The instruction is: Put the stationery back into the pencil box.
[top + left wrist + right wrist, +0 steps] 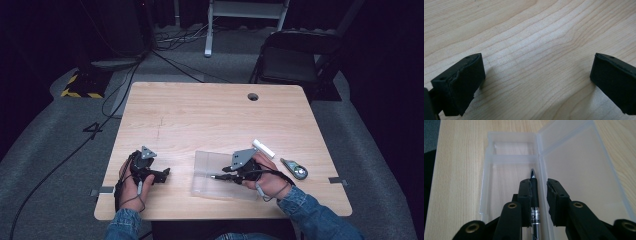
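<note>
A black pen (534, 188) with a silver tip lies lengthwise between the jaws of my right gripper (539, 183). It points into the tray half of an open clear plastic case (489, 170). The left pad touches the pen, while a gap separates the pen from the right pad, so the jaws are open. In the high view the right gripper (216, 176) is low over the case (210, 189), near the table's front edge. My left gripper (166, 173) rests at the front left. Its jaws (537, 80) stand wide open over bare wood.
A white stick-shaped object (263, 148) and a small grey gadget (295, 169) lie right of the case. The wooden table (200, 115) has a cable hole (253, 96) near its far edge. A dark folding chair (295, 55) stands beyond the table.
</note>
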Action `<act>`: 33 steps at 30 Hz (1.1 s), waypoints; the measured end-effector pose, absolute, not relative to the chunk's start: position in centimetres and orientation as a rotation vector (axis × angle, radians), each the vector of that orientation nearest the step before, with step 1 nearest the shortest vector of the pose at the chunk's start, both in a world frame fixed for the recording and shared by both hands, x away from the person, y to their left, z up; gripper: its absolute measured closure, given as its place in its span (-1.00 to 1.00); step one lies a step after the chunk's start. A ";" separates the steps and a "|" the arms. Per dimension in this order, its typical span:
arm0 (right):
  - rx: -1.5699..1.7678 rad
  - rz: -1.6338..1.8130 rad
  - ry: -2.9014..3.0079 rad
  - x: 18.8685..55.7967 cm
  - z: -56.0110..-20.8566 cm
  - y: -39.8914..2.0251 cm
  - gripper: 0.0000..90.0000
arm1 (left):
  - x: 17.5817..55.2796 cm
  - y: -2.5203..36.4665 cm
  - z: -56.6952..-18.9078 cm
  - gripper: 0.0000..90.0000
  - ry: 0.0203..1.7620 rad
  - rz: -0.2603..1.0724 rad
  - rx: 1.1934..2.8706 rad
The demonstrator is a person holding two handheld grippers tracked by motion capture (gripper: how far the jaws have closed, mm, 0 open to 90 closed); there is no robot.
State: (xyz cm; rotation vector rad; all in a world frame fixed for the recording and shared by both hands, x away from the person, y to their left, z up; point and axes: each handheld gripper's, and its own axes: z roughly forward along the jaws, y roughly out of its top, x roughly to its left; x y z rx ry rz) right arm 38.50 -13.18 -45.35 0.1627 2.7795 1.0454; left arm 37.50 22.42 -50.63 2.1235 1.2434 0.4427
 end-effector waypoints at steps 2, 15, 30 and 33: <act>0.180 1.072 2.759 38.5 -44.9 -13.5 0.58 | 37.5 22.4 -50.6 -1.00 1.244 0.443 2.124; 0.450 1.194 2.617 39.7 -41.8 -17.6 0.26 | 37.5 22.4 -50.6 -1.00 1.244 0.443 2.124; 0.808 1.126 2.485 41.0 -40.7 -23.9 -0.06 | 37.5 22.4 -50.6 -1.00 1.245 0.445 2.125; 0.856 1.105 2.466 41.1 -40.7 -25.1 -0.11 | 37.6 22.5 -50.6 -1.00 1.257 0.450 2.120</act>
